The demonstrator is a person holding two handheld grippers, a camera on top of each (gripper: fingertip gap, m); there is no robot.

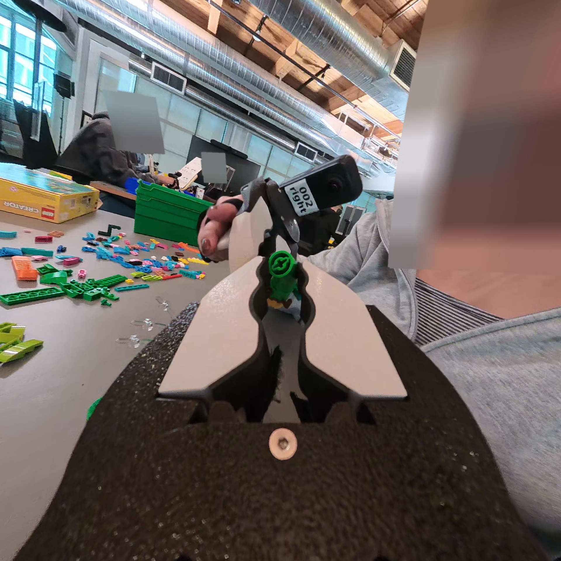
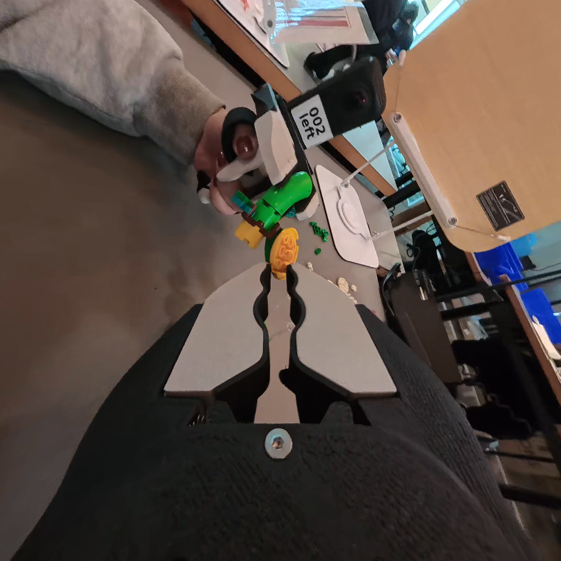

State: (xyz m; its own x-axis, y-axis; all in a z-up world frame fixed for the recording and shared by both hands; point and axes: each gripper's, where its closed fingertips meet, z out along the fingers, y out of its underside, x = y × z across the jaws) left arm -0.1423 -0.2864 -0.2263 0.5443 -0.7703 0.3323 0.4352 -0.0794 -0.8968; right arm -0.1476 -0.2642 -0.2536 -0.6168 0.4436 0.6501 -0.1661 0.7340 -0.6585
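The left gripper (image 1: 280,274) pinches a curved green plastic brick assembly (image 2: 280,197) (brown trim, yellow round pieces) above the grey counter (image 2: 76,273); the right gripper (image 2: 278,268) clamps its yellow studded disc (image 2: 283,249).

Lettered yellow box (image 1: 48,194); white camera labels (image 1: 301,197); dark sticker (image 2: 500,205), apparently fine-printed, on wooden panel (image 2: 473,91).

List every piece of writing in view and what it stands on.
Wording left unquoted; it stands on:
White label on the right tongs' black camera.
White label on the left tongs' black camera.
Yellow box's side, on the table.
Dark sticker on the wooden panel: too small to read.
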